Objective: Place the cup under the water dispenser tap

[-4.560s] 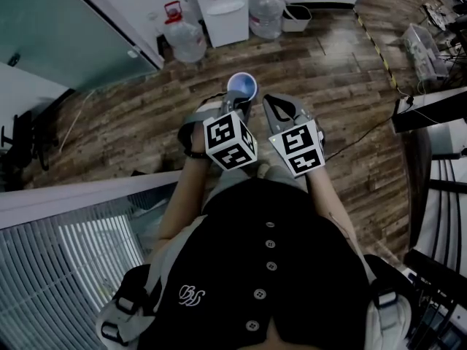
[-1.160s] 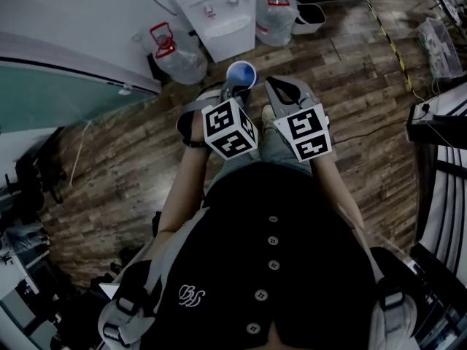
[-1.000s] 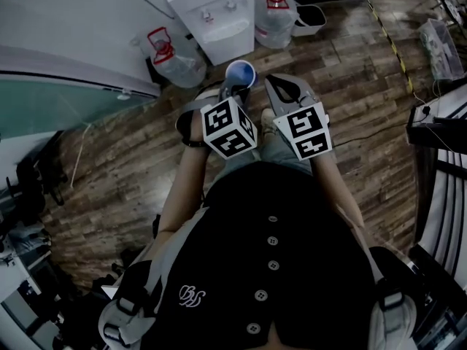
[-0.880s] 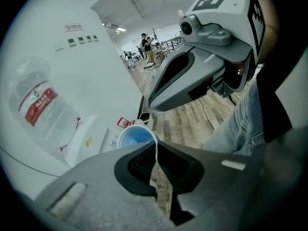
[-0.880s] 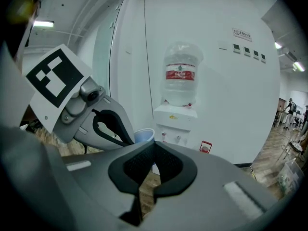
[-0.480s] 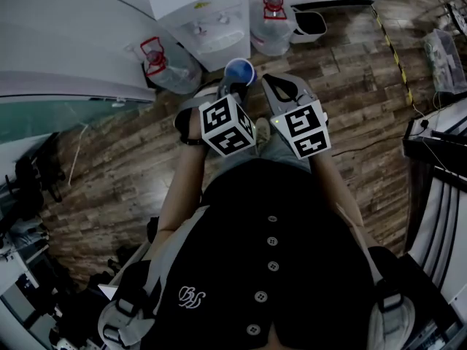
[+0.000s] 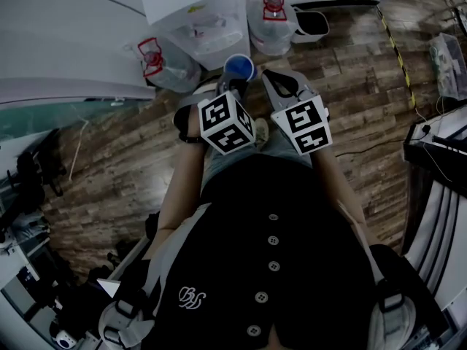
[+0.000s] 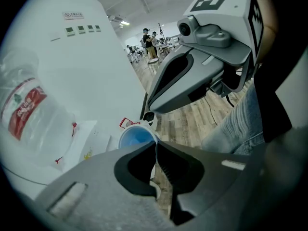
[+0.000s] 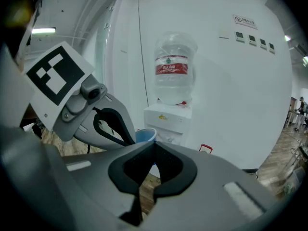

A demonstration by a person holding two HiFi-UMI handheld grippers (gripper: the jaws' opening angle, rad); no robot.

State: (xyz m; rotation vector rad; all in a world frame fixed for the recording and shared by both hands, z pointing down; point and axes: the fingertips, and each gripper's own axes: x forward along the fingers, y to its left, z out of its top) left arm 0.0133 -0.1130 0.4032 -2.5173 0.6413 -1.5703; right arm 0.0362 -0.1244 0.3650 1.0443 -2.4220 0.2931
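Open wood floor (image 7: 350, 79) right up to the front of the water dispenser (image 7: 201, 17), so plenty of room to come in head-on. Tighter at the sides though: left water jug (image 7: 162, 60) and right water jug (image 7: 271, 17) parked just beside it, white bin (image 7: 310, 22) just past the right one, wall (image 7: 73, 42) behind.

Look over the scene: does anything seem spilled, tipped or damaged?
Nothing stands out. The cup is upright, its rim pinched in the left gripper. The dispenser and its bottle stand straight, and the floor bottles are upright. No spill shows.
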